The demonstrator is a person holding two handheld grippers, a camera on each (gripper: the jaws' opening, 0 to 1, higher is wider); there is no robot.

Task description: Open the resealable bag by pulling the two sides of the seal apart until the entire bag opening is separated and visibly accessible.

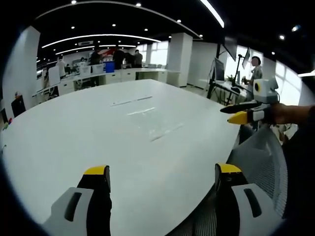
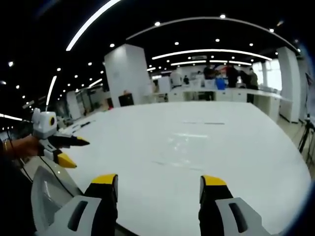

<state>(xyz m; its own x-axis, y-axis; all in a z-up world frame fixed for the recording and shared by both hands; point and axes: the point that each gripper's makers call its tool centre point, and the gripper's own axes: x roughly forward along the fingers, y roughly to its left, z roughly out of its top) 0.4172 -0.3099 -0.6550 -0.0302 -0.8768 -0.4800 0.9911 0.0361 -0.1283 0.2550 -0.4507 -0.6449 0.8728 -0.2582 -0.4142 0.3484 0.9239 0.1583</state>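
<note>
A clear resealable bag (image 1: 147, 120) lies flat on the big white table (image 1: 74, 142), hard to make out except for its thin edges and seal line. In the right gripper view the bag (image 2: 189, 145) rests mid-table, ahead of the jaws. My left gripper (image 1: 162, 172) hovers over the near table edge, open, with nothing between its jaws, well short of the bag. My right gripper (image 2: 160, 181) is open too and holds nothing. Each gripper also appears in the other's view: the right gripper (image 1: 235, 114) held by a hand at the right, the left gripper (image 2: 71, 151) at the left.
A grey mesh chair (image 1: 263, 162) stands at the table's near edge, and the same chair (image 2: 47, 191) is in the right gripper view. Desks, a monitor (image 1: 219, 69) and several people stand beyond the far edge. A white pillar (image 2: 128, 73) rises behind.
</note>
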